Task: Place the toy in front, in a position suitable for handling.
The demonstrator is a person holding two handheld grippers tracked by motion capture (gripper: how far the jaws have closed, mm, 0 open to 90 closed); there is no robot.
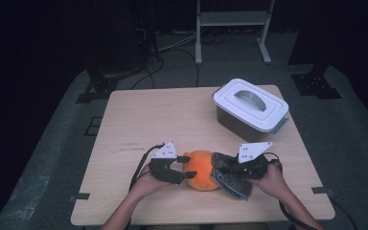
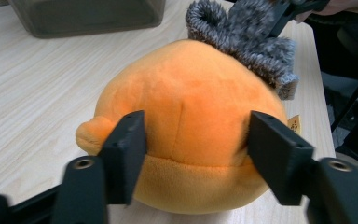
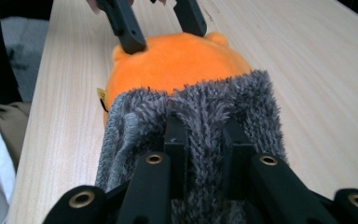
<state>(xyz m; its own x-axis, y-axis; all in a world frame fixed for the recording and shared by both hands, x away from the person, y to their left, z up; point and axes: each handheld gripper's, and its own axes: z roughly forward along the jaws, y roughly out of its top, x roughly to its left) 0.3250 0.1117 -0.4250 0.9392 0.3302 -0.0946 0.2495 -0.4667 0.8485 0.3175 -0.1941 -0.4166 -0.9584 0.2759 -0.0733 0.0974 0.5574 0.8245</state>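
Table (image 1: 139,120): light wood tabletop; all items rest on it.
Storage box (image 1: 251,110): grey body, white lid with a grey handle; stands near the far right corner, well apart from the work area.
Plush toy (image 1: 201,170): orange, rounded, soft pile, with a paler orange band along its underside and a small nub at one side; a small yellow tag (image 2: 293,124) shows at its flank. Located near the near edge, roughly at its middle, between the two grippers.
Plush toy axis: long axis runs left to right, parallel to the near edge; which end is the front cannot be determined.
Cloth (image 1: 230,179): dark grey fuzzy knit, draped against the right end of the plush toy and touching it.
Left gripper (image 1: 184,166): jaws spread part way, one on each side of the left end of the plush toy; in the left gripper view both jaws lie against the plush surface without denting it.
Right gripper (image 1: 220,167): jaws pressed close together, pinching a fold of the cloth, pile bunched between them in the right gripper view.
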